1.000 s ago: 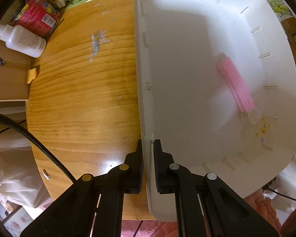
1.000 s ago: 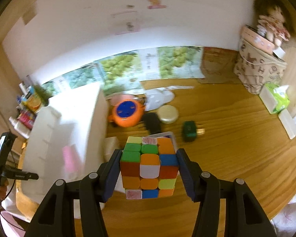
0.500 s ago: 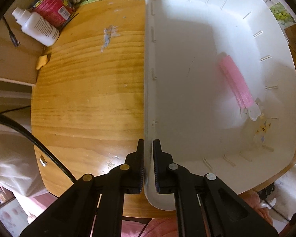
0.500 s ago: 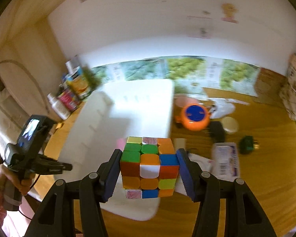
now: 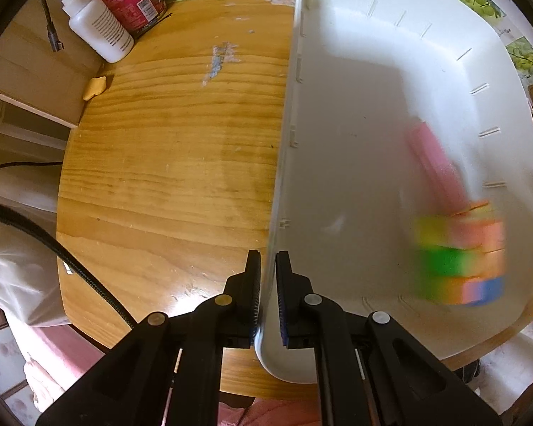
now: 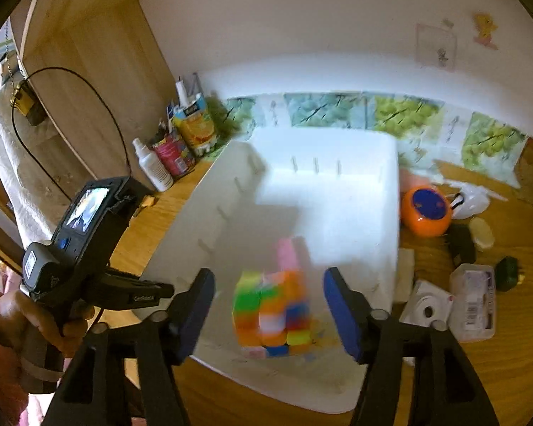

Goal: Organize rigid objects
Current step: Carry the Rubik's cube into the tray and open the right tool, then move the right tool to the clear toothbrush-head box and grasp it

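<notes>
A white plastic bin (image 5: 391, 142) is seen on a wooden worktop (image 5: 167, 163), and its near rim is pinched between the closed fingers of the left gripper (image 5: 267, 291), one finger outside the wall and one inside. In the right wrist view the hand (image 6: 21, 319) holding that gripper's handle is seen at the left edge.

The right gripper (image 6: 270, 305) is held above the bin, angled down towards its floor. Its fingers are opening — the blue pads stand clear on either side of a multicoloured puzzle cube (image 6: 272, 312), and no pad is seen touching it. The cube is blurred in both views; whether it is resting on the bin floor cannot be told. It is seen inside the bin's outline, just beside a pink block (image 5: 437, 167) that lies on the bin floor.

Beyond the bin's right wall, other things are spread on the worktop: an orange round object with a blue top (image 6: 426, 213), a small white camera (image 6: 426, 305), a clear plastic box (image 6: 474, 301) and a dark green item (image 6: 508, 273). At the far left corner a white bottle (image 5: 96, 32) and a red printed can (image 5: 131, 0) are stood near the wall — well apart from the bin.
</notes>
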The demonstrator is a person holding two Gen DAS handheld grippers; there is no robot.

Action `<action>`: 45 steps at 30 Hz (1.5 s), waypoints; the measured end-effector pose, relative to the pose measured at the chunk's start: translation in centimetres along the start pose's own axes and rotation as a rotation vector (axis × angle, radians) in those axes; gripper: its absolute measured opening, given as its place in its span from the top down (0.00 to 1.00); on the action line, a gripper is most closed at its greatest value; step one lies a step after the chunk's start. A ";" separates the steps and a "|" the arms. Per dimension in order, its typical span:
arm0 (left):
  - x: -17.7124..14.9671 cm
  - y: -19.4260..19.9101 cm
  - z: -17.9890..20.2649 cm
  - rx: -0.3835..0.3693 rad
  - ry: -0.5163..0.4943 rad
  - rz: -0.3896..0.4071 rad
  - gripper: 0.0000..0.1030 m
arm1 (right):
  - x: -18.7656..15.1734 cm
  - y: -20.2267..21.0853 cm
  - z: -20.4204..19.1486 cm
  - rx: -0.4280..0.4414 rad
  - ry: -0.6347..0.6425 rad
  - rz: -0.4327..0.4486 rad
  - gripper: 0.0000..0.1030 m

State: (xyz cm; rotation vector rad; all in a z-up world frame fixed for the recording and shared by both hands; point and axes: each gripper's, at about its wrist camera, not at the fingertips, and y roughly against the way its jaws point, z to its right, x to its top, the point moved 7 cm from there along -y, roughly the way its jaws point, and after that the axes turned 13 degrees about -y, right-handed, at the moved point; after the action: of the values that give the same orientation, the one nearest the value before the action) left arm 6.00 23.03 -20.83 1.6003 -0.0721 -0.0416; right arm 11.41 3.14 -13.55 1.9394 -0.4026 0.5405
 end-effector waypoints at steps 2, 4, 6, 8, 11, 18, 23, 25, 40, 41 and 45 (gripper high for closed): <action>0.1 -0.2 0.0 0.003 0.003 0.001 0.91 | 0.4 0.6 0.4 -0.010 0.002 0.032 0.25; 0.1 -0.1 0.2 0.012 0.002 0.001 0.91 | 0.8 1.1 1.3 -0.034 -0.011 0.049 0.24; 0.1 0.2 0.3 0.012 0.006 0.002 0.90 | 1.1 1.5 2.5 -0.067 -0.027 0.059 0.24; 0.2 0.1 0.3 0.009 0.014 0.003 0.91 | 1.3 1.9 4.0 -0.096 -0.053 0.066 0.21; 0.1 0.1 0.2 -0.001 0.034 0.011 0.91 | 1.3 2.5 6.6 -0.134 -0.099 0.057 0.21; -0.2 0.7 0.1 -0.007 0.043 0.014 0.90 | 0.9 2.9 13.6 -0.268 -0.166 0.033 0.21; -0.2 0.9 0.0 0.002 0.048 0.007 0.90 | 0.9 2.7 18.6 -0.315 -0.278 0.020 0.21; -0.2 0.9 0.1 -0.003 0.053 0.006 0.90 | 0.8 2.5 20.3 -0.322 -0.325 0.009 0.21; 0.1 0.0 0.1 -0.019 0.071 -0.022 0.90 | -0.6 -1.8 25.7 -0.337 -0.492 -0.139 0.21; 0.1 -0.1 0.1 -0.016 0.070 -0.027 0.90 | -0.6 -2.0 25.8 -0.331 -0.495 -0.143 0.21; 0.1 -0.3 0.4 -0.006 0.066 -0.035 0.90 | -0.6 -3.0 25.7 -0.309 -0.508 -0.158 0.21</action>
State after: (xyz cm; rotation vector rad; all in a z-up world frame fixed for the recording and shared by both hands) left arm 6.05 22.63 -21.19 1.5958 0.0074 -0.0158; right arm 17.30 -19.10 -25.45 1.7699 -0.6058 -0.1235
